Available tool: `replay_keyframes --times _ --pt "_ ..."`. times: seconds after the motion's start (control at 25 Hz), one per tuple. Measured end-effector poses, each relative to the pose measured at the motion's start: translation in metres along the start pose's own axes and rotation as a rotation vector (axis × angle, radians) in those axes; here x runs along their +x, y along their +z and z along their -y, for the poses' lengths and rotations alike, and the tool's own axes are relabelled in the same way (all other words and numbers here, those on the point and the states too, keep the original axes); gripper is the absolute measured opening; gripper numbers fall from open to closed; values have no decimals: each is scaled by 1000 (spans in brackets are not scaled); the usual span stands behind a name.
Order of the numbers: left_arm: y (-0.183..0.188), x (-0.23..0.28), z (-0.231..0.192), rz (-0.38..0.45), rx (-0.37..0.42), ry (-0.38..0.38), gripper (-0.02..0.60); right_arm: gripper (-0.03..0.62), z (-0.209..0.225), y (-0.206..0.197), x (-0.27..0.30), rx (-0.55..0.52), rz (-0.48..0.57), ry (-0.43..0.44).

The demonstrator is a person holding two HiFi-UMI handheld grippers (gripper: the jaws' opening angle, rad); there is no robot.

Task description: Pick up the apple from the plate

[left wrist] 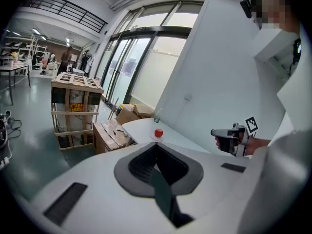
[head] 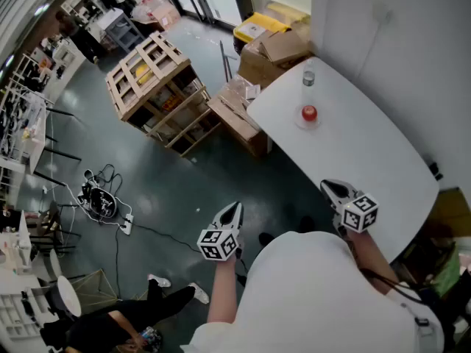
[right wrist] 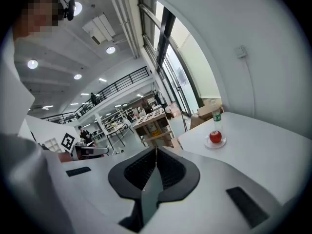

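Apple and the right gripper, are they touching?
Apart. The head view shows a long stretch of bare table between the right gripper and the apple.

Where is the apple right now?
Head view, upper right: the apple sits on its plate near the table's far end, next to the bottle.

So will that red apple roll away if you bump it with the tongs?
Probably it could: the apple looks round and smooth, so a sideways nudge may roll it off its shallow plate. It looks firm, so it likely won't squash. The plate seems small and light and might slide on the white table.
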State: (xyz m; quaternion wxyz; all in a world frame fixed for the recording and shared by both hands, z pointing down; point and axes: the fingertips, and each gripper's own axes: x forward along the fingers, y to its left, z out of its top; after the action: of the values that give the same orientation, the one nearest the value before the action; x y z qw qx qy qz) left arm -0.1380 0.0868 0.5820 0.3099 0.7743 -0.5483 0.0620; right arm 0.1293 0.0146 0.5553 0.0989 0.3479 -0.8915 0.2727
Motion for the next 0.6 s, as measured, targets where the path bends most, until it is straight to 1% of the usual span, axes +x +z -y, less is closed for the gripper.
replay_keyframes --times 0.36,0.6 --pt "3 -2 -2 6 3 -12 2 37 -7 1 0 -6 1 -7" --pt "3 -10 -8 10 -3 -21 2 37 -17 -2 2 21 3 -3"
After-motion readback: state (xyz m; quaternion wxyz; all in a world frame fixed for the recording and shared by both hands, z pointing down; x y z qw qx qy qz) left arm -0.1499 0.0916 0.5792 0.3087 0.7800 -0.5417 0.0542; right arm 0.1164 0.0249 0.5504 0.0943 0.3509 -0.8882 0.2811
